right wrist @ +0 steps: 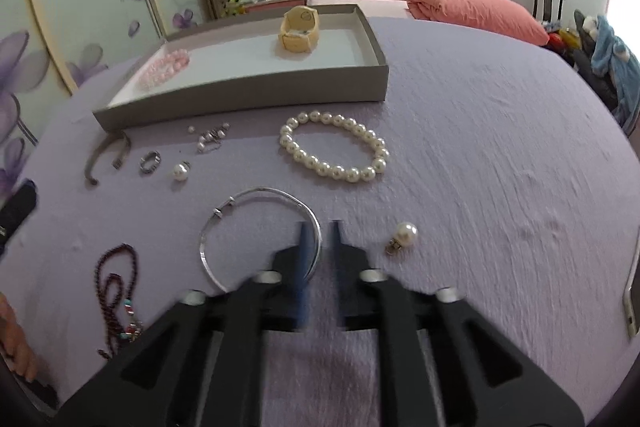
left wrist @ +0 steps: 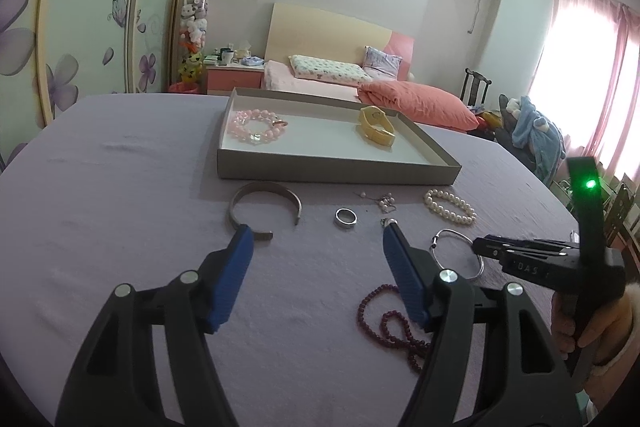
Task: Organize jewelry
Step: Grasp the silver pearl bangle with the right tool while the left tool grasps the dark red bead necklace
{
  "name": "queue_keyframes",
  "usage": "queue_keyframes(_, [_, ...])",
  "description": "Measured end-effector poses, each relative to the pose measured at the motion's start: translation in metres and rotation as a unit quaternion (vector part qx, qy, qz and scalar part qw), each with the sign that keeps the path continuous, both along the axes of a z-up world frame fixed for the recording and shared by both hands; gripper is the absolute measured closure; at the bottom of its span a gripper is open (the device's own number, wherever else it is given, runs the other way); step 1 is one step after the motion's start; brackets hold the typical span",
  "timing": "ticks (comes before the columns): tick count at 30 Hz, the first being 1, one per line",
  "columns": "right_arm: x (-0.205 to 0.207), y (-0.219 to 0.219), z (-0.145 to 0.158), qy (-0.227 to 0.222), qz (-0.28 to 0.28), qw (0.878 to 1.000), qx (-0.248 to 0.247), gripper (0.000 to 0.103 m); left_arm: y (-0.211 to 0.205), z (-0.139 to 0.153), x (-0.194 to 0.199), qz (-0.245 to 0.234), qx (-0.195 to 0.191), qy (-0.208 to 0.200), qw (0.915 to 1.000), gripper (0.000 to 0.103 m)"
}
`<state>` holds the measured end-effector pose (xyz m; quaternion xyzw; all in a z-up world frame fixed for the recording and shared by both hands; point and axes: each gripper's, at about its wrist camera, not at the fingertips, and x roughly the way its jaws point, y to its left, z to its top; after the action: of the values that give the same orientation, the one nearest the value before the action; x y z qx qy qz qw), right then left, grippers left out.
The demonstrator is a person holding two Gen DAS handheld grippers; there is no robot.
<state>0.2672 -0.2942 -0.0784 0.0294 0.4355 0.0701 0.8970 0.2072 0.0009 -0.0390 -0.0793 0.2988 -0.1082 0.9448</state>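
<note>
Jewelry lies spread on the purple desk point(right wrist: 480, 147), waiting to go in the gray tray point(right wrist: 248, 89). Right gripper point(right wrist: 318, 227) has narrow jaws astride the silver bangle point(right wrist: 256, 195), likely to pinch it. Left gripper point(left wrist: 318, 237) hovers with jaws wide, empty.

left wrist view: low over the lilac bedspread point(left wrist: 120, 187), facing the tray point(left wrist: 336, 171); right wrist view: nearer, same direction; both share tray point(right wrist: 248, 95) and bedspread point(right wrist: 480, 147).
</note>
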Motion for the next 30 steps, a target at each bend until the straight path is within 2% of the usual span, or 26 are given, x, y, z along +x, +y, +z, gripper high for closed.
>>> queue_keyframes(1, [-0.001,0.002,0.002,-0.008,0.005,1.0,0.005,0.027,-0.001,-0.001,0.0,0.0,0.0,0.001,1.0,0.037])
queue_keyframes(5, [0.001,0.017,0.004,-0.007,0.029,1.0,0.006,0.026,-0.001,-0.001,0.0,0.001,-0.001,0.003,1.0,0.037])
queue_keyframes(9, [0.008,0.03,-0.005,0.009,0.035,0.999,-0.014,0.025,0.0,-0.002,-0.001,0.001,0.0,0.003,1.0,0.037])
queue_keyframes(12, [0.008,0.035,-0.012,0.017,0.037,0.999,-0.03,0.02,0.0,-0.002,-0.002,0.0,0.001,0.003,1.0,0.037])
queue_keyframes(14, [0.006,0.039,-0.014,0.009,0.041,0.998,-0.056,0.019,0.001,-0.002,-0.002,0.001,0.002,0.003,1.0,0.037])
queue_keyframes(16, [0.002,0.037,-0.014,0.004,0.037,0.998,-0.054,0.029,0.001,-0.003,-0.001,0.001,0.002,0.005,1.0,0.037])
queue_keyframes(24, [-0.009,0.007,-0.013,0.006,-0.011,0.999,-0.05,0.029,-0.001,-0.006,-0.002,-0.007,-0.003,0.017,0.9998,0.036])
queue_keyframes(26, [-0.011,-0.001,-0.013,0.007,-0.022,0.998,-0.053,0.029,-0.005,-0.007,-0.002,-0.02,-0.005,0.027,0.9994,0.03])
queue_keyframes(30, [-0.009,-0.009,-0.014,0.007,-0.031,0.998,-0.052,0.029,-0.019,-0.01,-0.005,-0.054,-0.002,0.038,0.9978,0.025])
